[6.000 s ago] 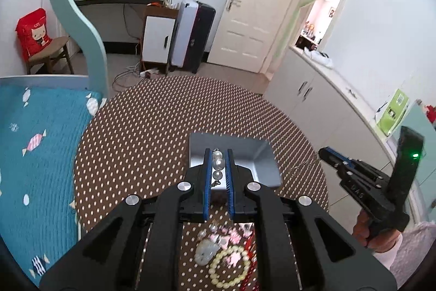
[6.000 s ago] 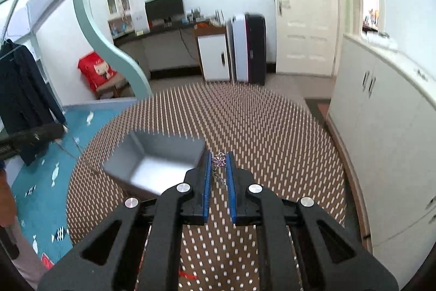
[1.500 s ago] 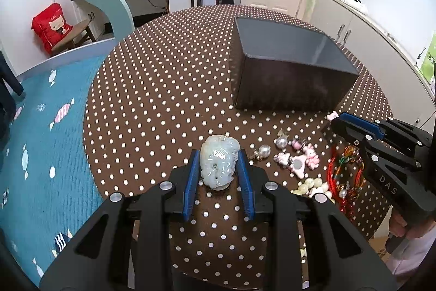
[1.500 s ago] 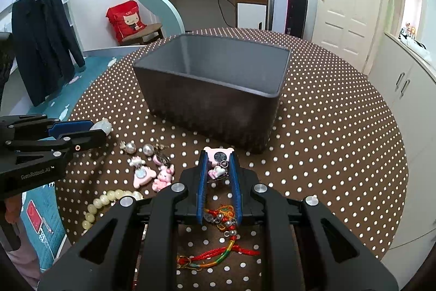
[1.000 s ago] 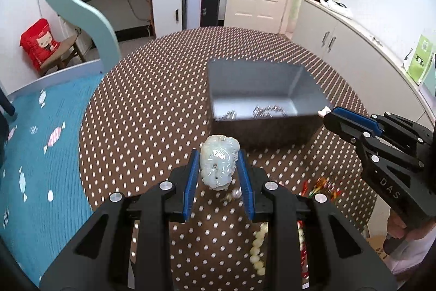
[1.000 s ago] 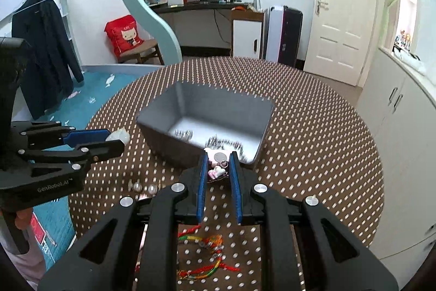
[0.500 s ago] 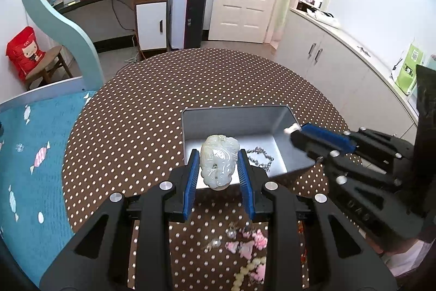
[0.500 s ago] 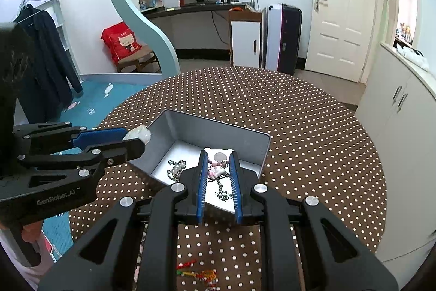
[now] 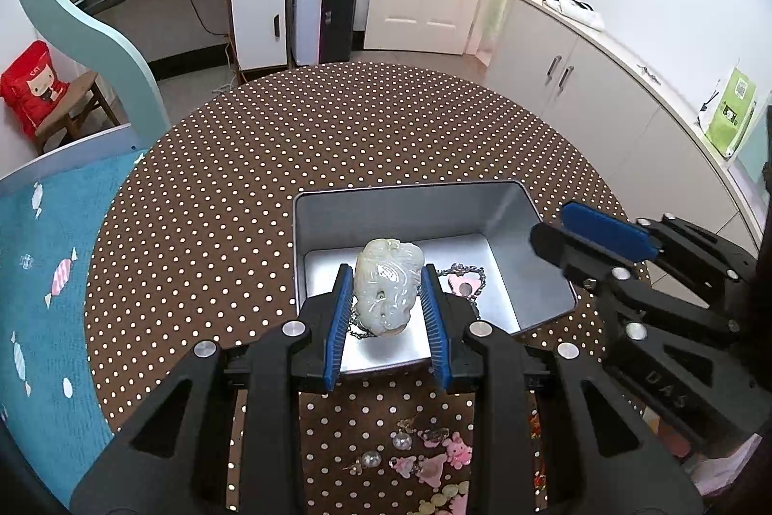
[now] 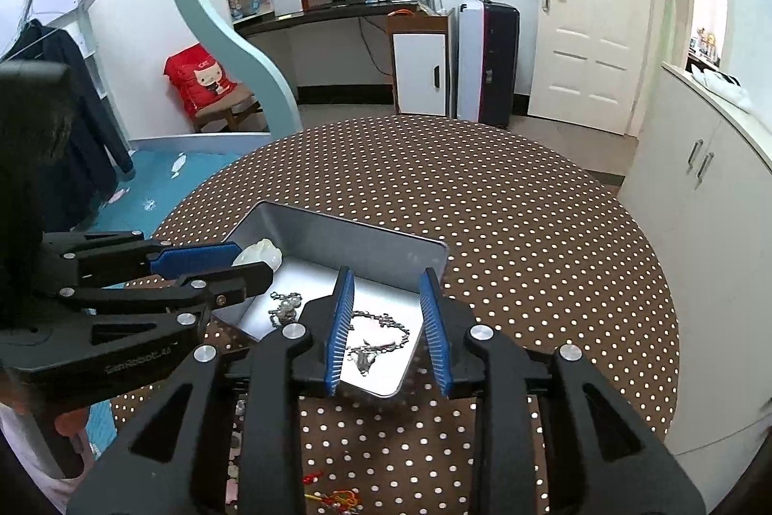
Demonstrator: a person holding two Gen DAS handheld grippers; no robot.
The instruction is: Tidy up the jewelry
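A grey metal box stands on the round brown dotted table. My left gripper is shut on a pale jade pendant and holds it above the box's near side. In the right wrist view the left gripper reaches in from the left with the jade pendant over the box. My right gripper hangs above the box, its jaws opening with nothing between the pads. A pink charm lies on silver chains on the box floor. The right gripper shows at the box's right rim.
Loose jewellery lies on the table near its front edge: pink charms, small pearls, a bead bracelet and a red cord ornament. A teal bed borders the table on the left, white cabinets on the right.
Both grippers have come over the box. The right gripper's jaws have spread and the pink charm has dropped from them into the box. The left gripper still grips the jade pendant.
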